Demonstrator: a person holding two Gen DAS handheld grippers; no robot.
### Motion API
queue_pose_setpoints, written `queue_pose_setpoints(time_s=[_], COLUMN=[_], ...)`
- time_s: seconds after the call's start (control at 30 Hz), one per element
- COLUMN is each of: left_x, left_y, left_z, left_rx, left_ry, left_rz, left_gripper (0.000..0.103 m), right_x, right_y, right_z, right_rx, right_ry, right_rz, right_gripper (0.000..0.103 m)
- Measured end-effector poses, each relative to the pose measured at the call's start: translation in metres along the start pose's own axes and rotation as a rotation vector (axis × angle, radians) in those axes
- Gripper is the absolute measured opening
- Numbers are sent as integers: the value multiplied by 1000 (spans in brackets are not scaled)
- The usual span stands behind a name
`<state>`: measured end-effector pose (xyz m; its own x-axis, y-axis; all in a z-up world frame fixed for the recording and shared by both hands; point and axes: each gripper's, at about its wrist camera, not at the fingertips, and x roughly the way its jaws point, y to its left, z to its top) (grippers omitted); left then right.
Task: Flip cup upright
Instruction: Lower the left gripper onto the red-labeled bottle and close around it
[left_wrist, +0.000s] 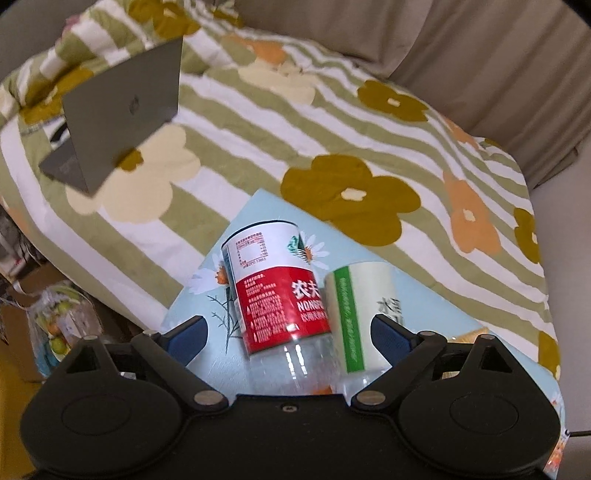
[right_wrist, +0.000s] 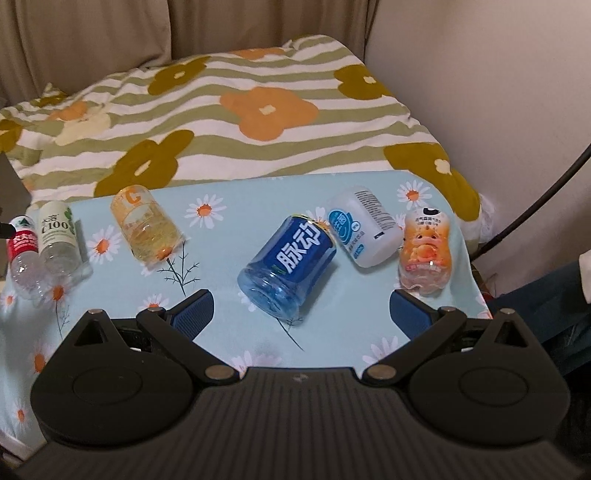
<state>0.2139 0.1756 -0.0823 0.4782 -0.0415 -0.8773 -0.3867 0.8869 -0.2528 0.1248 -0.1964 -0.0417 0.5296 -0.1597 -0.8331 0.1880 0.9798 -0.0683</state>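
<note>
Field notes, mid-task: I am looking over a row of cut-off bottle cups standing mouth-down on the daisy-print cloth (right_wrist: 229, 206) that is covering the surface beside the bed (right_wrist: 258, 110). My left gripper (left_wrist: 288, 328) is hanging just above the red-label cup (left_wrist: 280, 291), jaws spread wide with nothing between them, and the cup is sitting roughly centred in the gap, base end pointing away from me. The green-label cup (left_wrist: 362, 317) is touching it on the right, right in front of the right-hand pad, so I am judging that a closing grip could catch both unless I shift left first. My right gripper (right_wrist: 303, 314) is likewise holding its jaws wide and empty, facing the blue cup (right_wrist: 291, 262), which is leaning at a tilt between the pads, probably lined up as the next one to turn. The yellow cup (right_wrist: 147, 225), the white cup (right_wrist: 364, 230) and the orange cup (right_wrist: 424, 251) are also waiting inverted, spaced apart enough to be taken singly. A laptop (left_wrist: 118, 122) is standing open on the bed, well clear. No cup is looking upright yet, as far as I can tell.
</note>
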Motion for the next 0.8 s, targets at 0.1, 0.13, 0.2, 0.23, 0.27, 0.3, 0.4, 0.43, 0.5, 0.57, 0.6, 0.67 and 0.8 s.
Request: queue_pose_setpoints(time_s=[0.1,0.13,0.2,0.23,0.27,0.3,0.4,0.43,0.5,0.57,0.6,0.67,0.8], left_x=[13,18,25,28,32,35,42,45,48,50,49,48,44], left_y=[5,6,9,11,12,13,16,17,20,21,22,22,21], left_z=[6,8,11,11,12,13,13,14,14,13,13,12,10], left_rx=[-10,-11,-13,-16,-20,-26,-40,-45,-57,-68,-68,-59,-51], left_ry=[26,35,51,59,67,75,98,105,121,130,128,126,117], left_rz=[-8,-9,-14,-16,-18,-23,-36,-41,-62,-75,-78,-79,-74], left_gripper=[97,97,94,93,93,92,85,84,71,68,68,68,68], right_x=[5,5,6,7,8,9,11,10,10,9,9,8,7], right_y=[14,17,23,25,27,28,33,34,35,36,36,37,36], right_z=[4,4,5,6,7,8,9,9,8,8,8,8,8], right_rx=[-8,-10,-10,-9,-7,-5,0,1,1,3,3,5,4], right_ry=[18,20,27,30,33,37,45,47,46,45,45,43,37], right_rz=[-19,-24,-33,-36,-37,-41,-53,-57,-63,-66,-64,-63,-57], right_gripper=[103,103,103,103,103,103,103,103,103,103,103,103,103])
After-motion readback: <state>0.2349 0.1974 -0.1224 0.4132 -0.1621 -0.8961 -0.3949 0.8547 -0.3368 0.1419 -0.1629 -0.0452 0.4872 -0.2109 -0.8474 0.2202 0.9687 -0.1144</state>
